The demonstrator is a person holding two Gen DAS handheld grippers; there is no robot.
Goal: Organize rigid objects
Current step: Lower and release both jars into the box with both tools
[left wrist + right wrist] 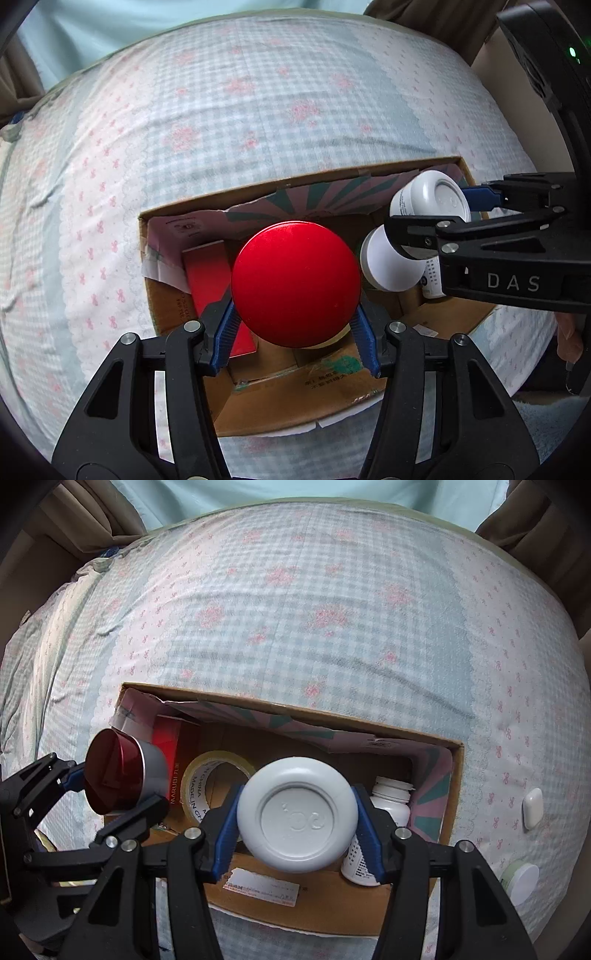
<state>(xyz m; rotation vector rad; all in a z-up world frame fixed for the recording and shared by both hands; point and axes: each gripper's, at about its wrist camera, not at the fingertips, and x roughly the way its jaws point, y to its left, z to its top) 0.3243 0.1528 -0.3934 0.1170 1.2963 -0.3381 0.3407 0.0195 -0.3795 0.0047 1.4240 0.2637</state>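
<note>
My left gripper (295,325) is shut on a red-lidded round jar (295,282) and holds it over the open cardboard box (258,406). The jar also shows in the right wrist view (122,775), held by the left gripper (110,790). My right gripper (297,819) is shut on a white round-lidded jar (297,819) above the same box (314,908); that jar also shows in the left wrist view (432,199) with the right gripper (443,214). Inside the box lie a red carton (210,273), a tape roll (207,782) and a white pill bottle (391,805).
The box sits on a bed with a blue checked floral sheet (314,609). A small white case (533,808) and a green-and-white jar (521,882) lie on the sheet right of the box. Another white jar (391,258) shows under the right gripper.
</note>
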